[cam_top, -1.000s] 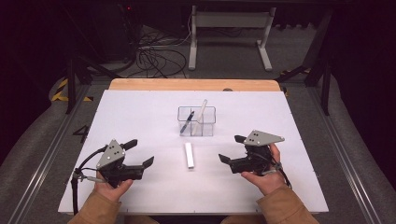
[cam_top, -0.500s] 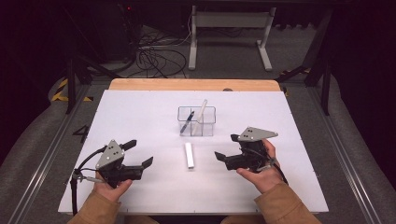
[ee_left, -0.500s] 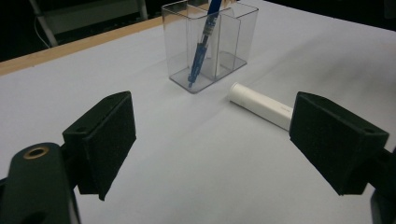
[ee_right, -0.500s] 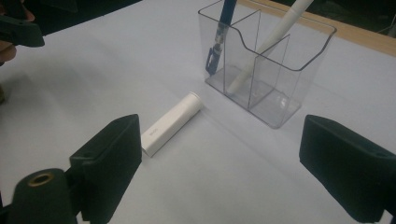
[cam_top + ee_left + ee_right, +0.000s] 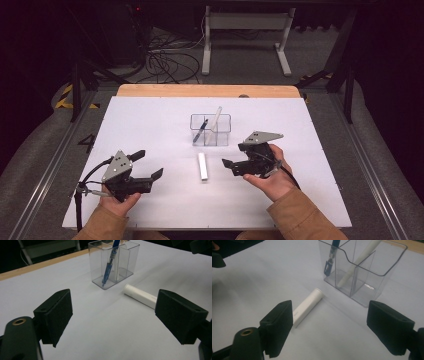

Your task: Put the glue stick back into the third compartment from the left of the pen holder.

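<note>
your right gripper [image 5: 231,168] hangs with jaws apart just beside the white tube [image 5: 202,166] lying flat on the table [image 5: 310,165] before the clear holder [image 5: 210,129]; your left gripper [image 5: 148,166] waits wide. the tube looks light, stiff and smooth: take it mid-length.

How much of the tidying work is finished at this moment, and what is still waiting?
Done, it seems: a blue pen and a white stick stand in the clear plastic divided holder. In hand: nothing; the left tool and the right tool are both open and empty. Probably left: the short white tube lying on the white table in front of the holder, between the tools.
</note>
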`<state>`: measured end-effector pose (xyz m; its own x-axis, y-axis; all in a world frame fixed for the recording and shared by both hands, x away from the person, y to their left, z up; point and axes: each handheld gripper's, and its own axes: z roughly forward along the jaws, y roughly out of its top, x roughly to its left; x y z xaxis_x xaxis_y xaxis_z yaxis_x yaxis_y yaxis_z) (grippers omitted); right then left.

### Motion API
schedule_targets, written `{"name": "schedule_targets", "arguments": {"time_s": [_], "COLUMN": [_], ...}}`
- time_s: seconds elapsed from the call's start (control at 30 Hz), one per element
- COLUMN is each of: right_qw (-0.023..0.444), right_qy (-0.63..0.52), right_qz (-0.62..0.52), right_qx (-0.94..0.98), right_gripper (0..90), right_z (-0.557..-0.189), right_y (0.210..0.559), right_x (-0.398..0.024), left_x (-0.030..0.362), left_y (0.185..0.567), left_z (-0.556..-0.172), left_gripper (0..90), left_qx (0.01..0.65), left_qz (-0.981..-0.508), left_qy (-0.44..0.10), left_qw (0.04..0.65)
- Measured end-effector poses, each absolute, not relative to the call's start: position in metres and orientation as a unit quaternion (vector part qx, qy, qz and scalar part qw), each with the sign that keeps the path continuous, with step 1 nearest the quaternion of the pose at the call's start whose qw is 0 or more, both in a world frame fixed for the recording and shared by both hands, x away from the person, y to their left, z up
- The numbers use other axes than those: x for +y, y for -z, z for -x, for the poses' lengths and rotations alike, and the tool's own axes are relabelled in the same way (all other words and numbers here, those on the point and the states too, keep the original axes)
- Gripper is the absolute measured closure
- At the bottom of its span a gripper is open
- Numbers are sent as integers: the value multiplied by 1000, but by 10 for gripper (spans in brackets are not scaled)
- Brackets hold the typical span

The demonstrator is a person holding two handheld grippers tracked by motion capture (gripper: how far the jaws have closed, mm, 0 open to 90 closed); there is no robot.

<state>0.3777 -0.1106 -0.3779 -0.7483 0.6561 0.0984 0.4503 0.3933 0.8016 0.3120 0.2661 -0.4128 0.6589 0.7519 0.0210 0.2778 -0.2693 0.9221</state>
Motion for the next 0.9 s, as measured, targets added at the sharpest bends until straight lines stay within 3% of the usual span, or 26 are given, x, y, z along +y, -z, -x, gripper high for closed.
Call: {"name": "schedule_targets", "arguments": {"time_s": [0.57, 0.9], "right_qw": [124, 84], "right_qy": [-417, -395], "right_qz": [-326, -358], "right_qx": [839, 842], "right_gripper": [230, 252], "right_z": [-386, -397], "right_y": [375, 375], "right_x": [-88, -76], "left_x": [271, 272], "left_y": [413, 414], "left_z": [-310, -308], "left_gripper": [155, 155], "left_qx": [342, 343], "left_qz": [-758, -758], "left_qy": [-241, -242], "left_qw": [500, 499]}}
